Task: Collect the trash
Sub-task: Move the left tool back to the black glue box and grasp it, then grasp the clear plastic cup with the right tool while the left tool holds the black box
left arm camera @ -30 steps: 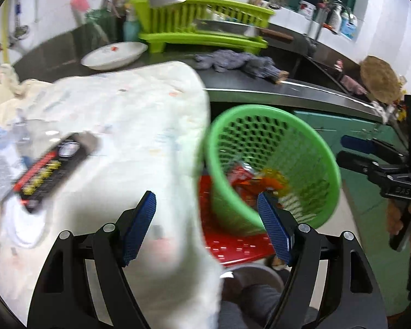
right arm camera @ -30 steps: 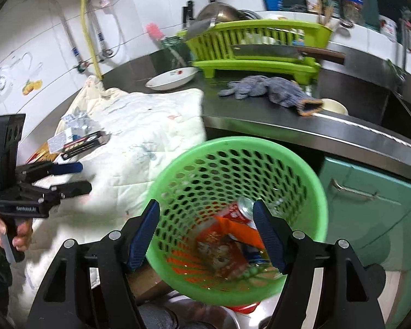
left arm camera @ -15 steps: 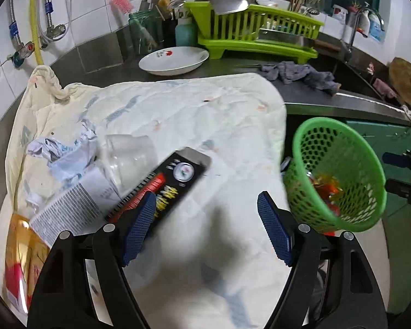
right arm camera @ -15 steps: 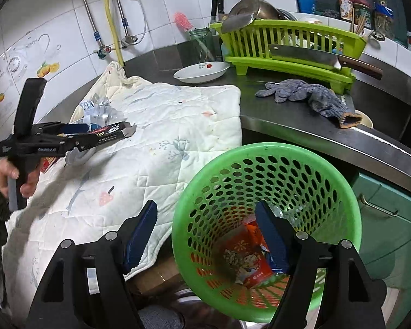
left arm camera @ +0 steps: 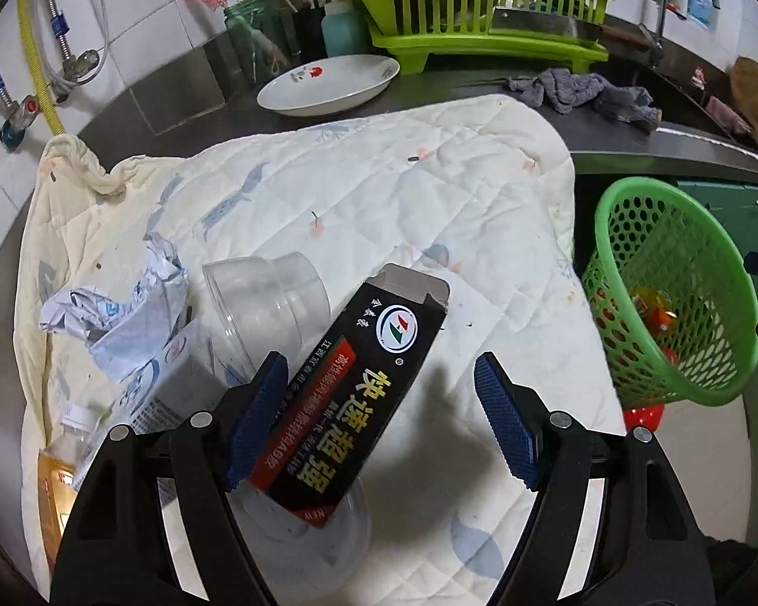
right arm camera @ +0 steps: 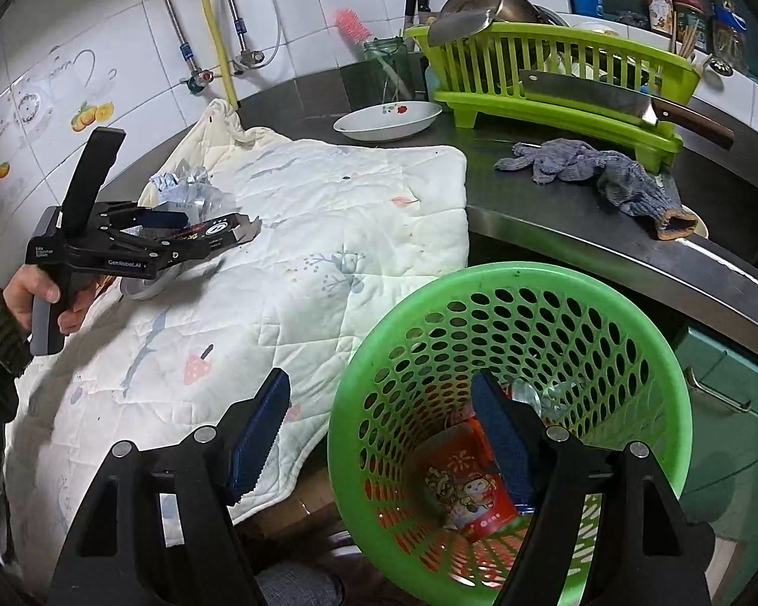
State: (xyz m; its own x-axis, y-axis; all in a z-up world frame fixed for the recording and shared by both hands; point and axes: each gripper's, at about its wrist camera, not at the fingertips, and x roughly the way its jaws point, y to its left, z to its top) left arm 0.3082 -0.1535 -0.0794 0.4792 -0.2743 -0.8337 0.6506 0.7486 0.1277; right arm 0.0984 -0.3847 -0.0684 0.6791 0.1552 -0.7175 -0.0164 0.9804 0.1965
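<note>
A black and red flattened carton [left arm camera: 348,394] lies on the quilted cloth [left arm camera: 379,212], between the fingers of my open left gripper [left arm camera: 379,419]; its left finger is next to the carton's edge. Beside it lie a clear plastic cup [left arm camera: 273,303], crumpled paper [left arm camera: 111,308], a white carton [left arm camera: 161,384] and a bottle [left arm camera: 65,449]. The green mesh basket [right arm camera: 510,384] holds a red wrapper [right arm camera: 465,490] and a can. My right gripper [right arm camera: 379,434] is open, its right finger inside the basket's rim. The left gripper [right arm camera: 192,242] also shows in the right wrist view.
A white plate [left arm camera: 328,86], a green dish rack [left arm camera: 480,15] with a cleaver [right arm camera: 596,96], and grey gloves [right arm camera: 591,171] sit on the dark counter. Green cabinets [right arm camera: 732,404] stand at right. A red stool [left arm camera: 642,414] is under the basket.
My left gripper swung left from the basket and closed in on the trash pile; the black carton now lies between its fingers. The right gripper stayed at the basket.
</note>
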